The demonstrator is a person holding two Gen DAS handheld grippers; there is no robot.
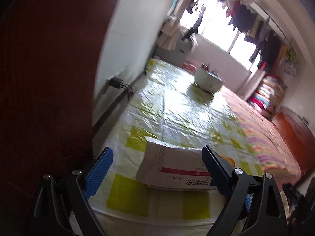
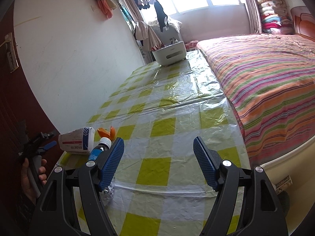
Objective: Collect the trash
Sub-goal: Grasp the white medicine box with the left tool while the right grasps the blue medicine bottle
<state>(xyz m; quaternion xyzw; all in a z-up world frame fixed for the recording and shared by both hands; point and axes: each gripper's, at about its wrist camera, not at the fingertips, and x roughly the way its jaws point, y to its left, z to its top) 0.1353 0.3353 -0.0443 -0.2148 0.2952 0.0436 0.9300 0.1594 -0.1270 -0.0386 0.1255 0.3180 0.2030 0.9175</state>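
At the tabletop's [image 2: 163, 137] left edge the left claw [image 1: 157, 169] gapes released around the white box [image 1: 173, 169], seemingly lining up a grab, with the bottle [image 2: 99, 149] and orange peel [image 2: 107, 131] just beside it, while the right claw [image 2: 158, 163] hovers released over bare cloth, the white bin [image 2: 170, 56] waiting far off.

Left gripper [image 1: 157, 169] open around white carton [image 1: 173, 169] on checked tablecloth [image 1: 177, 108].

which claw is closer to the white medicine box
Left. The left claw is open around the medicine box; the right claw hangs open over bare tablecloth, with the box off to its left.
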